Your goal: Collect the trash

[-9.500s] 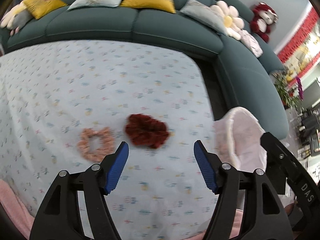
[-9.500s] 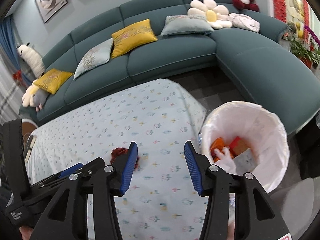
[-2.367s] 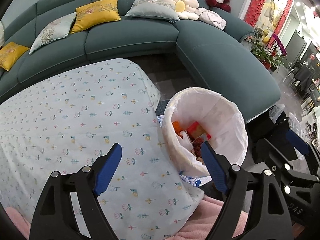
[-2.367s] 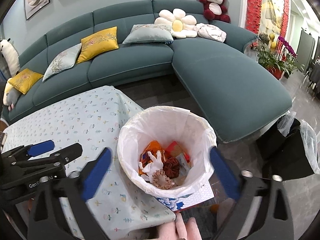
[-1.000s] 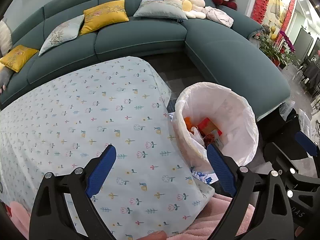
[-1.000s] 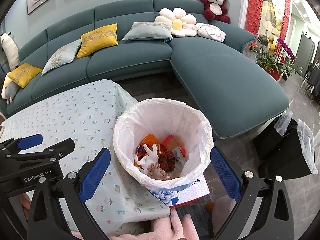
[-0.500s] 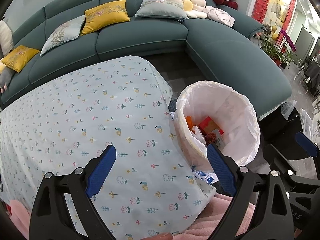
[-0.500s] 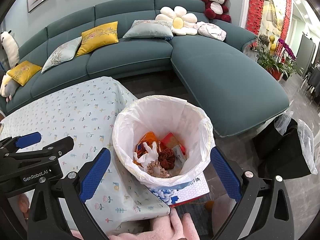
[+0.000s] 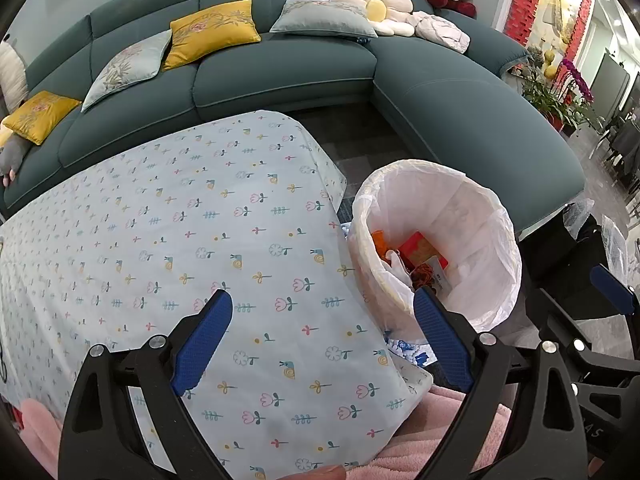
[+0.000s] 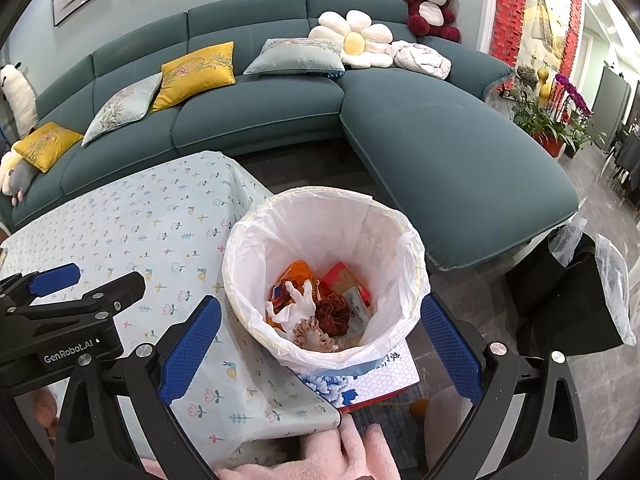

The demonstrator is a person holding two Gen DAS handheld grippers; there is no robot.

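A trash bin lined with a white bag [image 10: 404, 248] stands beside the table's right corner; it also shows in the left wrist view [image 9: 496, 248]. Inside lie a dark red scrunchie [image 10: 332, 309], a pale pink scrunchie [image 10: 314, 333], a white crumpled piece [image 10: 294, 302] and orange and red wrappers [image 10: 294, 274]. My right gripper [image 10: 320, 344] is open and empty, held above the bin's near rim. My left gripper [image 9: 322, 338] is open and empty over the table's near right corner, left of the bin.
The table wears a pale floral cloth [image 9: 180, 220]. A teal sectional sofa [image 10: 440, 140] with cushions wraps behind and to the right. A blue-and-white box [image 10: 372, 380] lies under the bin. Black bags [image 10: 568, 292] sit at the right. Potted plants [image 10: 560, 120] stand far right.
Since 9.5 s ago both scrunchies left the table and now lie in the bin. Over the last second both grippers stayed open and barely shifted.
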